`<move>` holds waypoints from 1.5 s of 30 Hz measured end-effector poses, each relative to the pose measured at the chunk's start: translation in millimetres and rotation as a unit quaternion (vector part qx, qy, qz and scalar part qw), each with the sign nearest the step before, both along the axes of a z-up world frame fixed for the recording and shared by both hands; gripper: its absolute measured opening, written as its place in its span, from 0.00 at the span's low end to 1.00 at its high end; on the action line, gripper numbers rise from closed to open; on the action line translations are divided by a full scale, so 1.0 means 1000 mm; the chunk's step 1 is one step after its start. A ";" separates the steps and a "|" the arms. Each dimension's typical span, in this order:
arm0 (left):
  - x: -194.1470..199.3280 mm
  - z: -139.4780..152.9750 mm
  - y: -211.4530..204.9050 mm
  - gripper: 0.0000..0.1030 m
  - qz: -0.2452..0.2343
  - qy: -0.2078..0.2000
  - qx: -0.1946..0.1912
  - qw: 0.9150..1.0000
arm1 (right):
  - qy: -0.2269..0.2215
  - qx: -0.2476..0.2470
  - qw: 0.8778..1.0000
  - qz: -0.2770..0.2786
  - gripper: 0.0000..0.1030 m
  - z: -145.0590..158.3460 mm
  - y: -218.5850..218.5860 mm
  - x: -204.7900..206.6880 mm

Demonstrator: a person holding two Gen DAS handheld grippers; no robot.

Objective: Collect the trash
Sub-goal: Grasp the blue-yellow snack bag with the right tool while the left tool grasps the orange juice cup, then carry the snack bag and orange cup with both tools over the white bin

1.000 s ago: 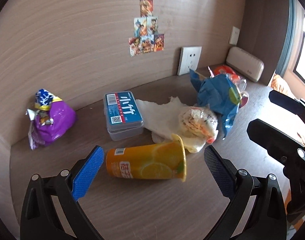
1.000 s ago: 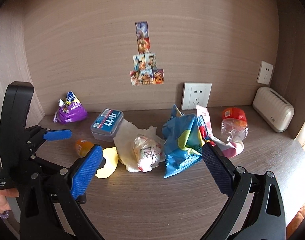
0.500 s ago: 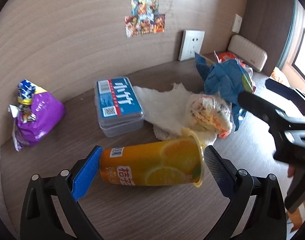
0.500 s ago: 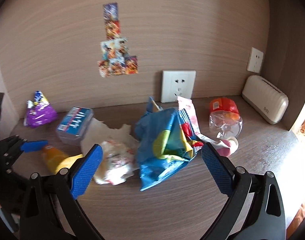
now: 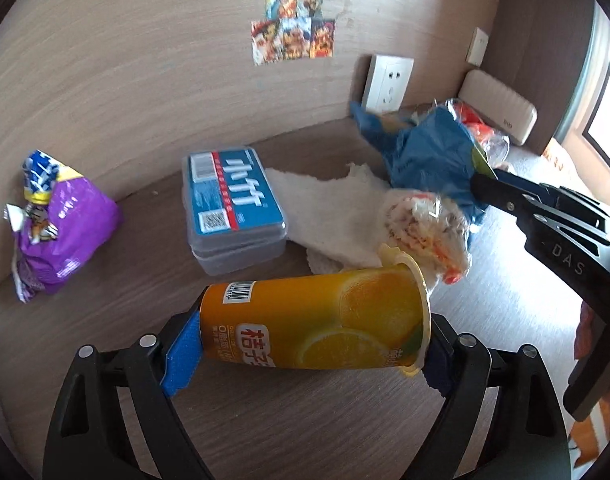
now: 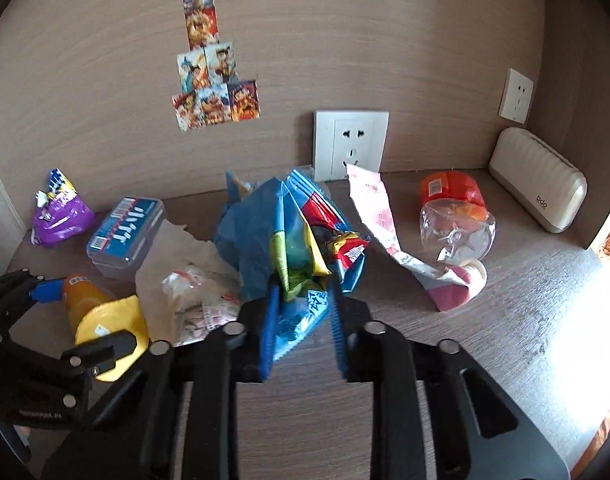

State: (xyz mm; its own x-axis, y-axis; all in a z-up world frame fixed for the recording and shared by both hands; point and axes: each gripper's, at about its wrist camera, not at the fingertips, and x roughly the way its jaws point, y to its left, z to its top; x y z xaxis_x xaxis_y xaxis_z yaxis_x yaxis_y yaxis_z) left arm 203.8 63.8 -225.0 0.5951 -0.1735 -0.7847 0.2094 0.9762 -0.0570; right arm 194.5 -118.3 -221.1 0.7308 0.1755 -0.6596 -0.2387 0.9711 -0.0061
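wooden desk (image 6: 505, 320) holds the trash. left of the socket (image 6: 351, 144), our left gripper (image 5: 305, 354) squeezes the cup (image 5: 313, 320) end to end; it may buckle out. right gripper (image 6: 303, 312) pinches the blue bag (image 6: 265, 240), which could tear.

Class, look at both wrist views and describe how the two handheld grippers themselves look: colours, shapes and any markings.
Both are matte black frames of angular struts joined by round silver rivets. The left gripper and right gripper each carry two fingers faced with ribbed blue pads. In the left view the right gripper's body shows embossed letters "DAS". No cables are visible.
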 end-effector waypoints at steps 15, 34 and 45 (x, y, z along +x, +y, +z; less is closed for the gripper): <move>-0.028 0.065 -0.031 0.84 -0.025 -0.067 0.008 0.997 | -0.066 0.020 0.998 0.004 0.02 0.068 -0.027 -0.043; -0.091 0.116 -0.191 0.84 -0.167 -0.110 -0.008 0.980 | -0.115 0.015 0.986 -0.116 0.02 0.130 -0.154 -0.162; -0.138 0.107 -0.312 0.84 -0.280 -0.091 -0.018 0.955 | -0.107 0.005 0.968 -0.227 0.02 0.128 -0.251 -0.235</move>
State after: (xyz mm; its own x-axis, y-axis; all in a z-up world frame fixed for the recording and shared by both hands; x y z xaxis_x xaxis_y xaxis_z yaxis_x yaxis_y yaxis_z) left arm 65.7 -248.0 -117.8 0.5273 -0.5297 -0.6643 0.7084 0.7058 -0.0005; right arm -40.4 -369.2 -93.2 0.8542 -0.1902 -0.4838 0.2183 0.9759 0.0020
